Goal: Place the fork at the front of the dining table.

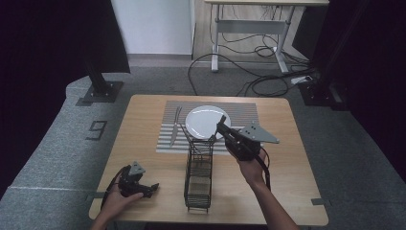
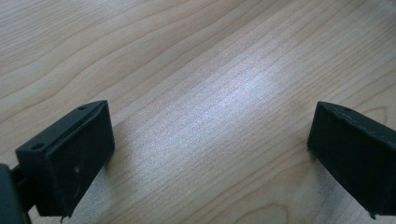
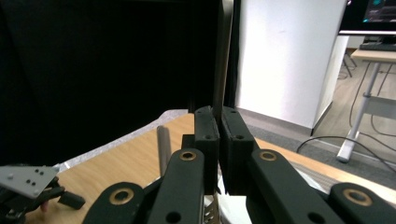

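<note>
Tall black wire rack (image 1: 198, 173), upright on the wooden tabletop (image 1: 143, 143), near the front edge, far end just beside the white plate (image 1: 203, 120). Plate round, flat on a striped placemat (image 1: 244, 115), with a thin utensil (image 3: 217, 56) upright between shut jaws.

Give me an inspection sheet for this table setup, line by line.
Surface: wooden table, striped mat at the far side.
Job's things: black wire rack upright mid-table; white plate on the mat, cutlery to its left; thin dark piece, kind unclear.
Clutter: nothing seen.
Grippers: left tool open, low over bare wood; right tool shut on the thin dark piece, raised by the plate's near edge.
Cables: loose loops on the floor beyond.
Surroundings: black curtains, white wall, desk frame.
</note>
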